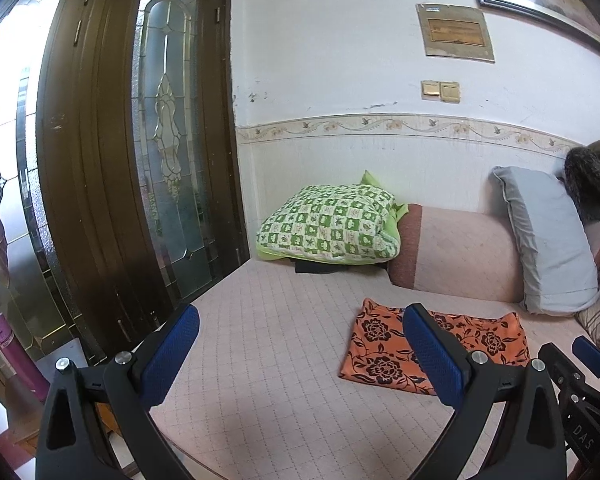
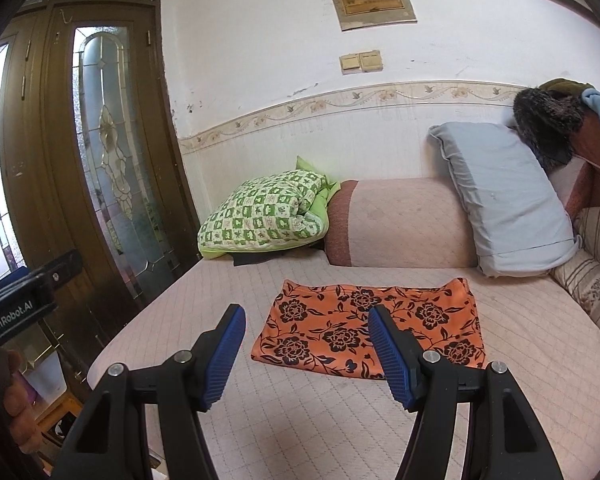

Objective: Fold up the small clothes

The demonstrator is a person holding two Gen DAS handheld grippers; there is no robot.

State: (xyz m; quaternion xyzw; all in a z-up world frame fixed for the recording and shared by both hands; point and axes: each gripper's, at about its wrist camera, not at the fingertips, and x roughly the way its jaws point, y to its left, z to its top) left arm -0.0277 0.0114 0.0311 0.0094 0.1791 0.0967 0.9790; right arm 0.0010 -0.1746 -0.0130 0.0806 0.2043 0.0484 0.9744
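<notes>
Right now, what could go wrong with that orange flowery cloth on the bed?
The orange cloth already lies folded flat, and both the left gripper and right gripper hang open above it. Grabbing only the top layer could pull the fold apart. The soft bed cover might also bunch up and get pinched with it.

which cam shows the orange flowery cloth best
The right wrist view. There the orange floral cloth lies folded flat on the bed, nearly whole, only its near right edge behind a finger. In the left wrist view the cloth sits off to the right, with a finger crossing its middle.
</notes>
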